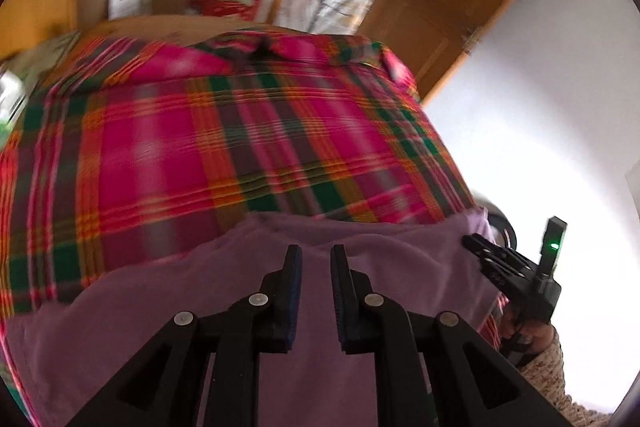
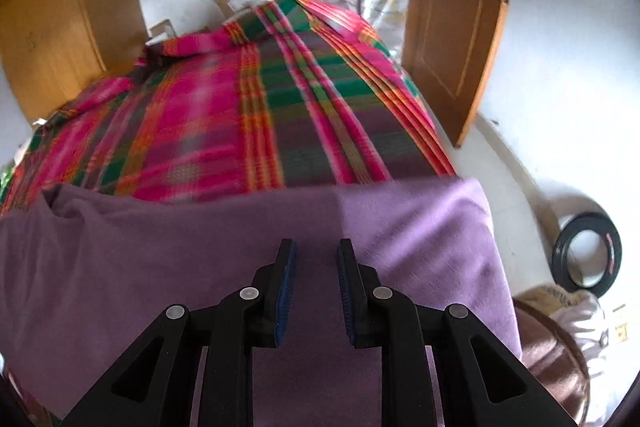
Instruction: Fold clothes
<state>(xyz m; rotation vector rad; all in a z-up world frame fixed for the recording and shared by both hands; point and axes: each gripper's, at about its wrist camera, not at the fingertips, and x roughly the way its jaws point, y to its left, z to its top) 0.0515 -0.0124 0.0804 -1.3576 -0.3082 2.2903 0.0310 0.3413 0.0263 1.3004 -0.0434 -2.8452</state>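
Purple cloth (image 2: 168, 267) lies spread flat at the near end of a bed, over a pink, green and orange plaid blanket (image 1: 224, 147). Both grippers hang just above it: the left gripper (image 1: 316, 251) and the right gripper (image 2: 316, 247) each have their jaws spread apart with nothing between them. Off the cloth's right edge, a black ring (image 2: 587, 254) lies on the white floor, near a wooden door (image 2: 456, 27).

Both wrist views close above the purple garment (image 1: 280, 287), facing forward across the shared plaid bedspread (image 2: 240, 115) toward the door (image 2: 452, 27).
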